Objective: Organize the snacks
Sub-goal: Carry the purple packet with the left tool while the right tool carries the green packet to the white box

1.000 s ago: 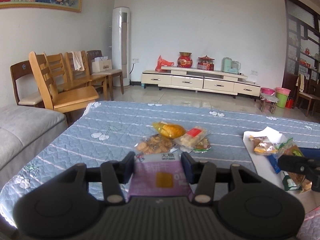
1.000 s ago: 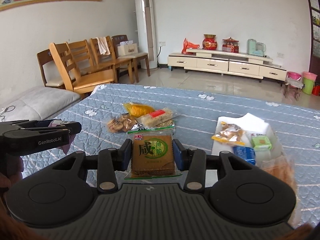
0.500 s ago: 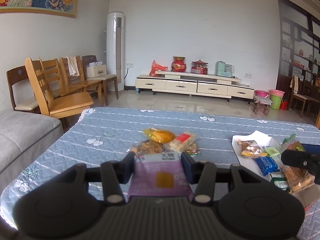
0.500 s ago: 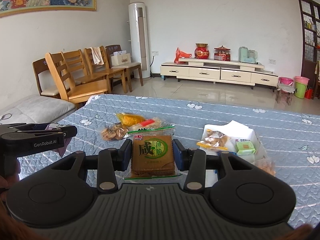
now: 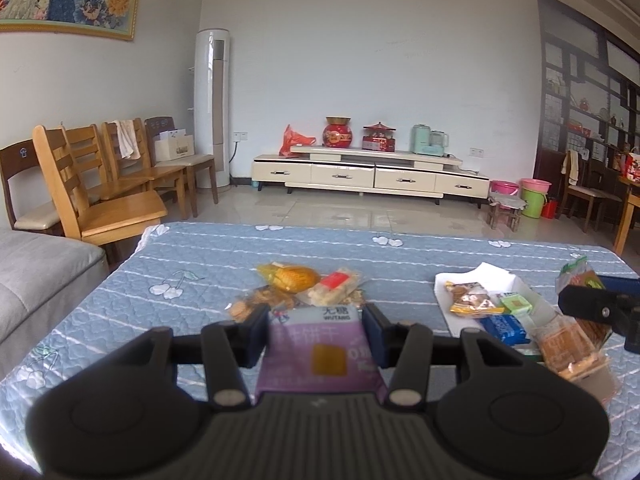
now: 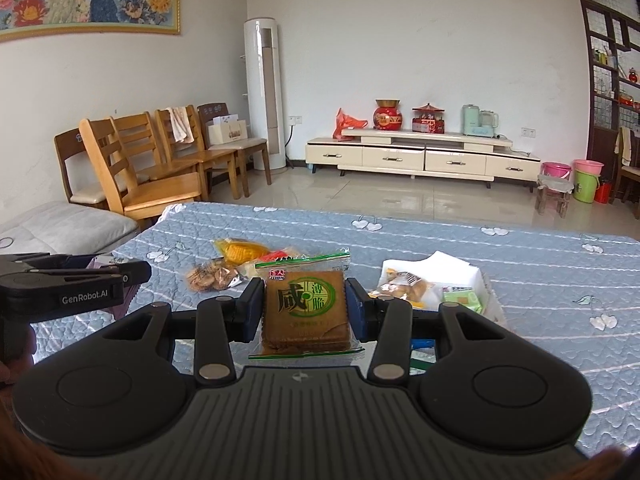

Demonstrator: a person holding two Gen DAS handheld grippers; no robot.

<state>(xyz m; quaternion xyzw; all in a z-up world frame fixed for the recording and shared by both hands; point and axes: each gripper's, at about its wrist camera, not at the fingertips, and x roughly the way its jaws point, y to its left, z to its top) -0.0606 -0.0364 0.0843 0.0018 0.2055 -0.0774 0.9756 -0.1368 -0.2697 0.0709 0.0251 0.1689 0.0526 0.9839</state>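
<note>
Two packs mid-carry: left gripper (image 5: 316, 338) fingers pinch purple biscuit pack (image 5: 318, 354), right gripper (image 6: 306, 310) fingers pinch brown cracker pack (image 6: 306, 310); next, likely drop both in white tray (image 6: 460, 266).

Left gripper (image 5: 316, 332): matte black plastic throughout; a ribbed, grooved plate spans the base nearest the camera, with a small pale emblem at its centre; a rounded housing with a shallow circular recess sits at each side; two angled linkage arms rise toward the fingers, each pinned with a silver round-headed screw; the finger pads are dark blue. Right gripper (image 6: 305, 306): the same black build, the same silver screws and blue pads; seen side-on from it, the left unit bears white "GenRobot.AI" lettering and a small screw hole.
</note>
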